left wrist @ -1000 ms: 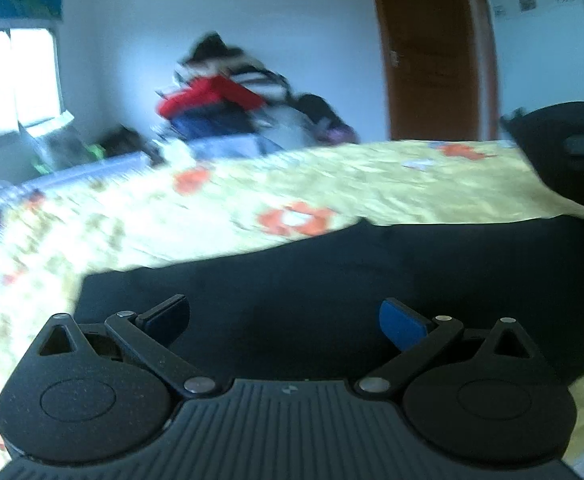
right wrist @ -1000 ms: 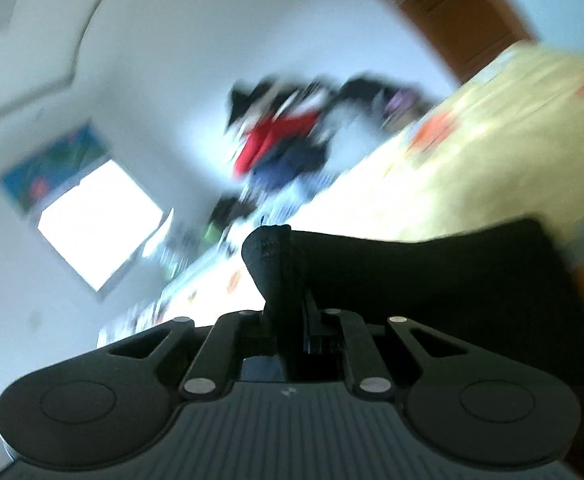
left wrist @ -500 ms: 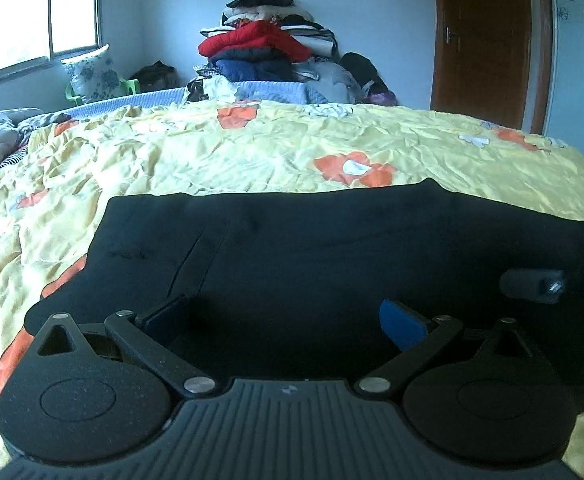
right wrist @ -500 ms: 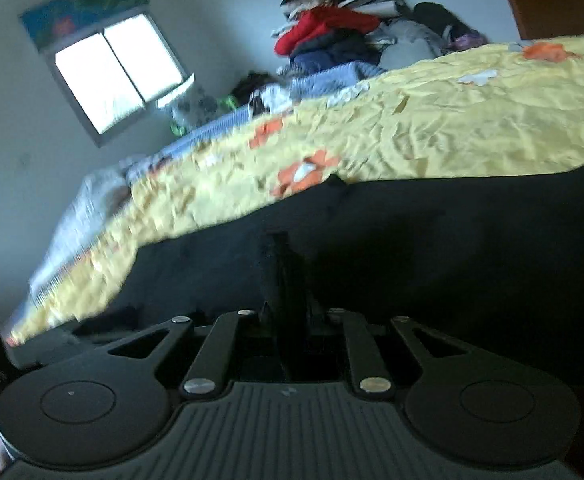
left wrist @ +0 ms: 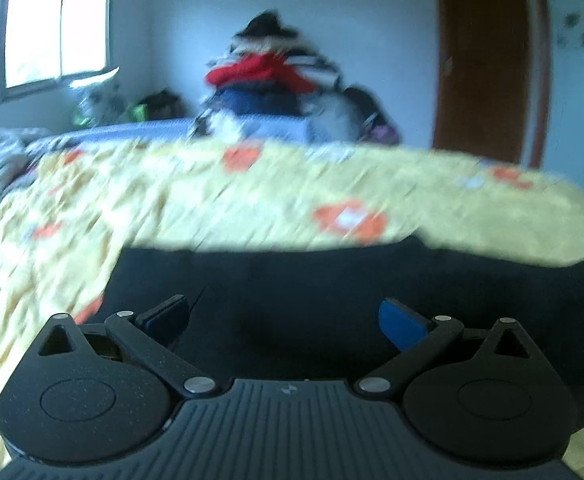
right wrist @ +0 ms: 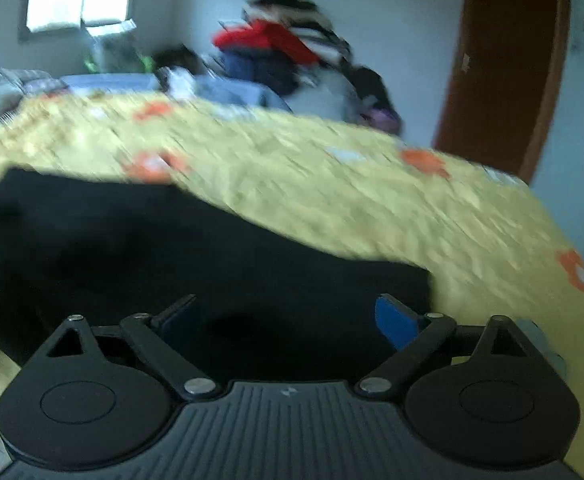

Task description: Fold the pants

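With both the left hand-held gripper [left wrist: 284, 316] and right hand-held gripper [right wrist: 288, 316] spread and empty, the black pants [left wrist: 332, 292] lie flat on the bed [left wrist: 212, 200] just ahead, so each should probably pinch a near edge squarely before lifting together.

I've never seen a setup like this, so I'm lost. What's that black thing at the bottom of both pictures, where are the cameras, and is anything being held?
There is no robot arm. A person holds a two-finger gripper in each hand, and a fisheye camera on each looks forward along the fingers. The black ribbed shape at the bottom is the gripper's own body.

One picture is from the left gripper, the other from the right gripper. Both stand open with nothing between the fingers.

In front of them, black pants lie spread on a bed with a yellow flowered bedspread. Behind are a pile of clothes, a window and a brown door. Both pictures are blurred.
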The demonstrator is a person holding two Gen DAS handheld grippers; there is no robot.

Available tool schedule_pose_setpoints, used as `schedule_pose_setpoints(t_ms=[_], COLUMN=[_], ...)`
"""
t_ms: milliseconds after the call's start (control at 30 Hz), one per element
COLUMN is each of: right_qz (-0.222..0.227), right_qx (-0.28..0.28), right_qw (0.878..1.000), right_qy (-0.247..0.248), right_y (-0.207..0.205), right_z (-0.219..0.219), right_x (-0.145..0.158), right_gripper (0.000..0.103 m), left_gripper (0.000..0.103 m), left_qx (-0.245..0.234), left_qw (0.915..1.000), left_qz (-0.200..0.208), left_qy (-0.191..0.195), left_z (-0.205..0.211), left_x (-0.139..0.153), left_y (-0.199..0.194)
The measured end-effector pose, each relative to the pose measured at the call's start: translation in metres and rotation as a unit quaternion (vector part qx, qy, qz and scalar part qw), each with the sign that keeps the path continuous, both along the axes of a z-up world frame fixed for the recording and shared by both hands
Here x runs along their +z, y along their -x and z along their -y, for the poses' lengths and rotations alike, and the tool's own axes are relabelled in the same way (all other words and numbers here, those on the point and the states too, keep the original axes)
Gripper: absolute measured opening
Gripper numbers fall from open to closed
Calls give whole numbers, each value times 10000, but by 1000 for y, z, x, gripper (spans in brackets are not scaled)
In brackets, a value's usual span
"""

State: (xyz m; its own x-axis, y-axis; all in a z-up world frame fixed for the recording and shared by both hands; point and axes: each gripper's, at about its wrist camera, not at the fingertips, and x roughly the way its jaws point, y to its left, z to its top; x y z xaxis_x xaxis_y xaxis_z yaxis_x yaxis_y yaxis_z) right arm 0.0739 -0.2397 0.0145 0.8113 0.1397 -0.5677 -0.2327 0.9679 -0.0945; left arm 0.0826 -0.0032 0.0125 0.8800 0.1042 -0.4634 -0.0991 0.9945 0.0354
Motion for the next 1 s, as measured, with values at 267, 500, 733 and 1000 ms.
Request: schedule_pose_setpoints(t_ms=[267,500,733,1000], right_qz=[-346,-177,17,-255], right_qx=[318,-164,284,343], right_qw=[9975,9974,9959,9982], right_qy=[-534,-678,-854,-416], right_y=[-5,-2,0,-5], right_z=[17,42,26,11], right_x=[-21,-22,-13,-24], right_gripper=[99,103,103,103], left_gripper=[102,96,101,103], left_qx=[-1825,-1211,-1437,-1494], left_qw=[9739,9827,9784,9811], left_qz=[-991,-1273,-1283,-1212], left_qy=[917,586,743,-222], left_z=[63,75,68,77], left_x=[3,-29,-19,-33], left_y=[-67,-110,-76,-59])
